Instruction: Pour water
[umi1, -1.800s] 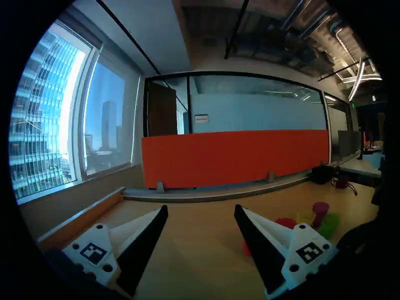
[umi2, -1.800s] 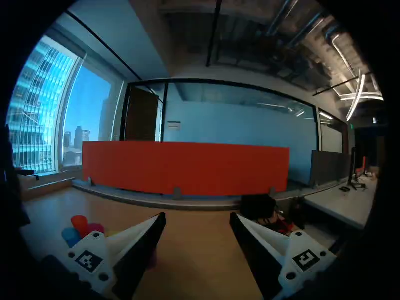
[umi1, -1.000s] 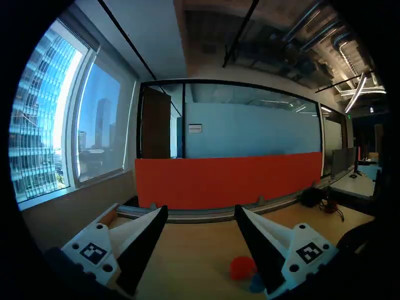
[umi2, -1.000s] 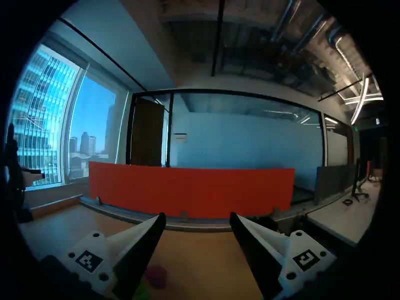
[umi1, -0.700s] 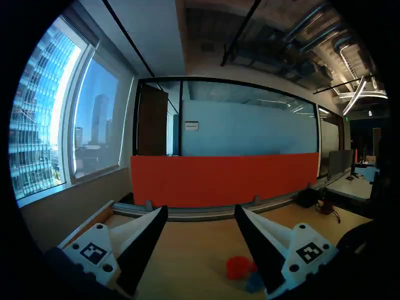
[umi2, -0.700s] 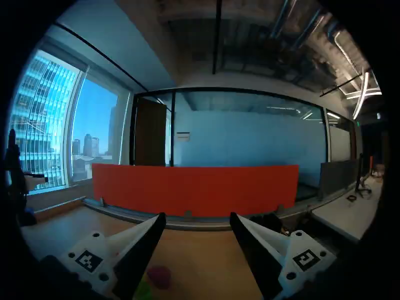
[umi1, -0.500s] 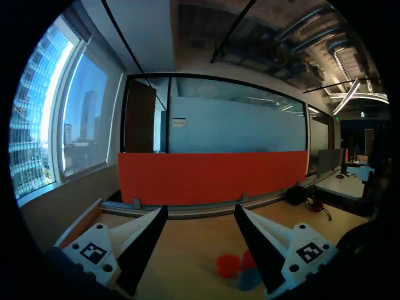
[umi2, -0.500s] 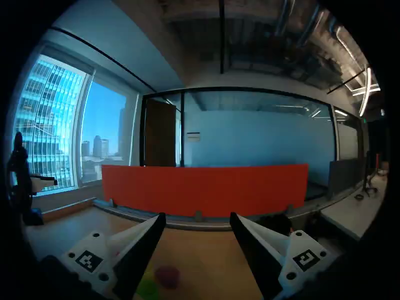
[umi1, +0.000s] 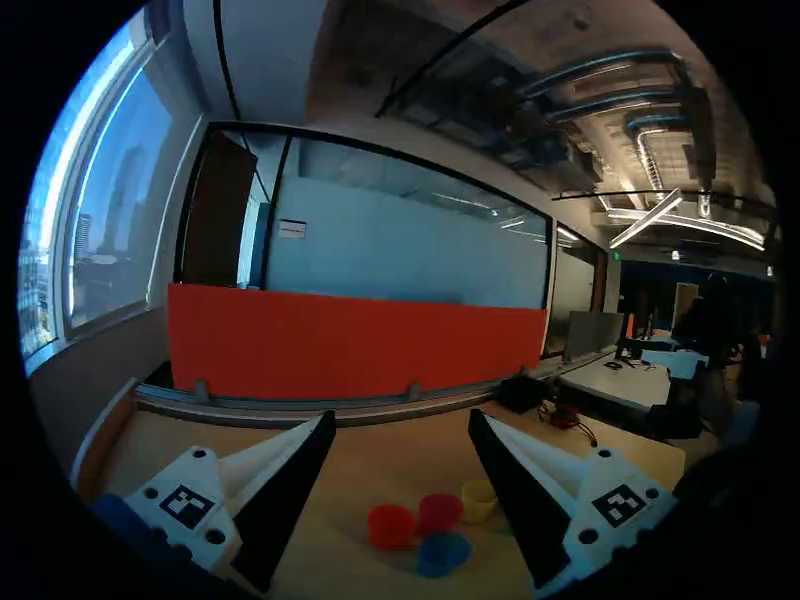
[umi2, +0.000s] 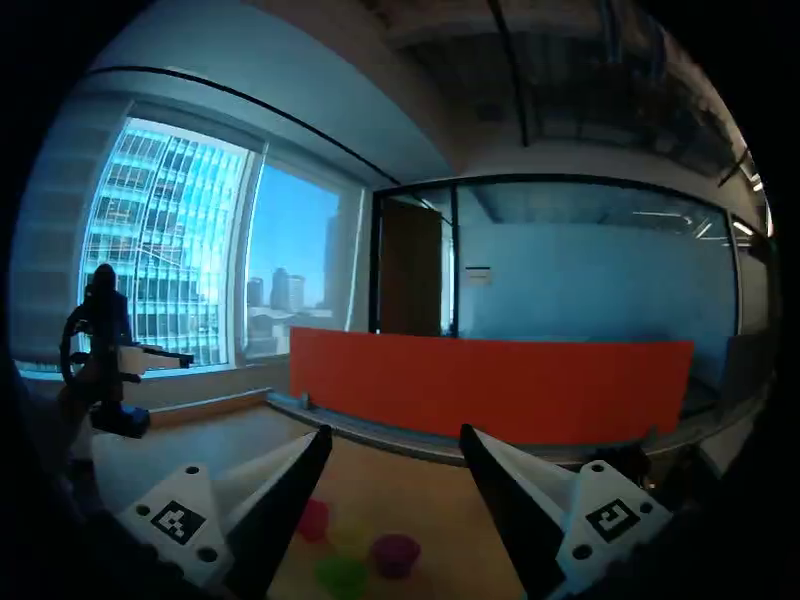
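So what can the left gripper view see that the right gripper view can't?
Left gripper view: a small blue plastic cup on the table, and white office desks off to one side.
Right gripper view: a small green plastic cup, and the left gripper held up near the bright window.
Both: the light wooden table, the long orange divider panel, a small red plastic cup and a small pink plastic cup.

Both the left tongs (umi1: 400, 414) and the right tongs (umi2: 394, 430) have two wedge-shaped fingers (umi1: 285, 480), white on the outer side and black on the inner face, tapering to a point. Each finger's base bears a square black-and-white marker (umi1: 187, 506) ringed by small dark screw holes.
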